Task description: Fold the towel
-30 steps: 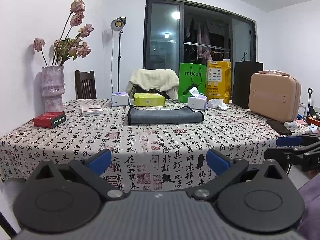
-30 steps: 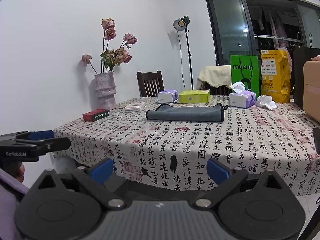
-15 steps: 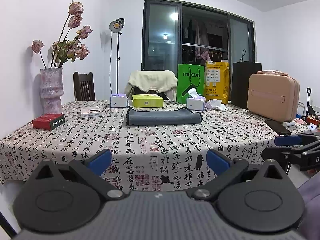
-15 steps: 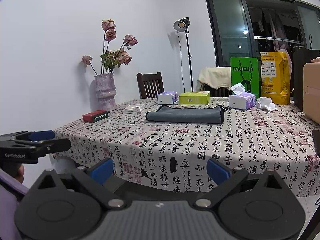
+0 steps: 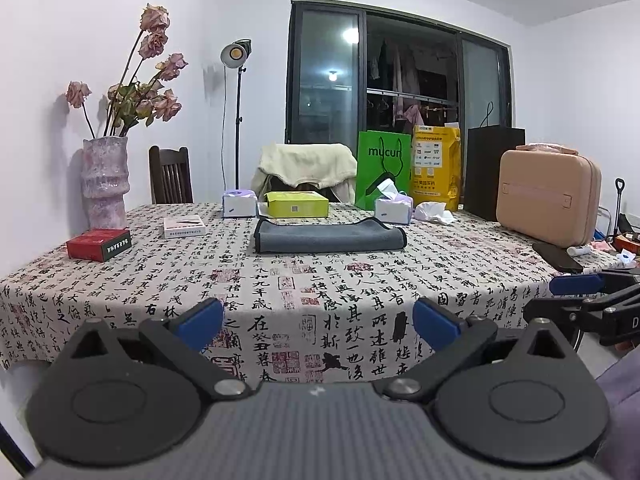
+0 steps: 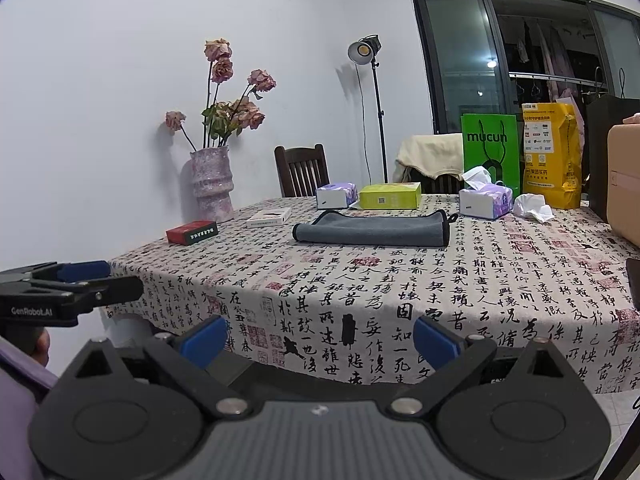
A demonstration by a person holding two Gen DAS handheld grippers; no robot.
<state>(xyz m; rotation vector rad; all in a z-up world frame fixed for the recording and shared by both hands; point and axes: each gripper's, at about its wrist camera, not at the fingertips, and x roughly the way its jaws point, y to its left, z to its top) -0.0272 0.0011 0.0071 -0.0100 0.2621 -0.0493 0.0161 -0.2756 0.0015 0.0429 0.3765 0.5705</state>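
Note:
A grey towel (image 5: 328, 237) lies folded flat on the calligraphy tablecloth (image 5: 320, 280), past the table's middle; it also shows in the right wrist view (image 6: 372, 229). My left gripper (image 5: 318, 323) is open and empty, held in front of the table's near edge, well short of the towel. My right gripper (image 6: 318, 337) is open and empty too, off the table's near edge and to the right. Each gripper shows at the side of the other's view: the right gripper (image 5: 580, 296) and the left gripper (image 6: 72, 284).
On the table stand a pink vase of dried roses (image 5: 105, 182), a red box (image 5: 99, 244), a white box (image 5: 184, 226), tissue boxes (image 5: 239, 204), a yellow-green box (image 5: 296, 204), bags (image 5: 384, 168) and a beige case (image 5: 548, 196). Chairs stand behind.
Both wrist views have shifted slightly: the table sits a little lower in frame. The towel has not moved and both grippers stay open.

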